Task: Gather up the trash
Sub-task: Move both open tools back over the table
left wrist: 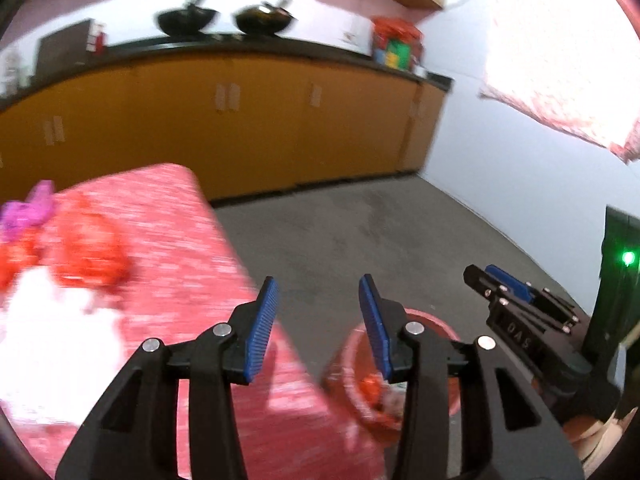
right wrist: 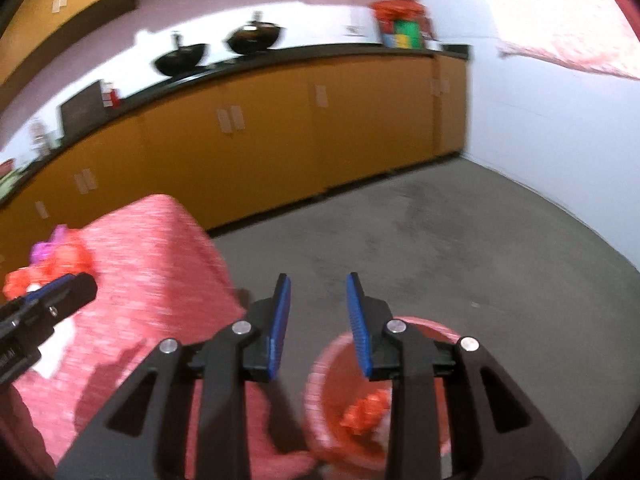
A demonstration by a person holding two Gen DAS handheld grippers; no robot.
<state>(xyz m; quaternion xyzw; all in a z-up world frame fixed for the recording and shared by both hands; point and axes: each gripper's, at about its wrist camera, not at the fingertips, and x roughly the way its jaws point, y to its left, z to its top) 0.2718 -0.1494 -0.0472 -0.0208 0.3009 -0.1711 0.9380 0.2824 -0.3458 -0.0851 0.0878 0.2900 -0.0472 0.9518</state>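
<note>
A red bin [left wrist: 436, 322] stands on the floor beside a table with a pink cloth [left wrist: 168, 216]; it holds red crumpled trash [right wrist: 366, 412]. On the table lie red crumpled wrappers [left wrist: 90, 254], a purple piece [left wrist: 28, 212] and white paper [left wrist: 52, 332]. My left gripper [left wrist: 318, 328] is open and empty above the table's corner and the bin. My right gripper [right wrist: 318, 324] is open and empty above the bin [right wrist: 332, 368]. The right gripper also shows at the right of the left wrist view [left wrist: 504, 284], and the left gripper at the left of the right wrist view [right wrist: 52, 296].
Orange cabinets [left wrist: 240, 120] under a dark counter [left wrist: 224, 44] run along the far wall, with two black woks [left wrist: 186, 20] and a colourful bag [left wrist: 396, 44] on top. Grey floor [left wrist: 360, 232] lies between. A white wall [right wrist: 540, 120] stands to the right.
</note>
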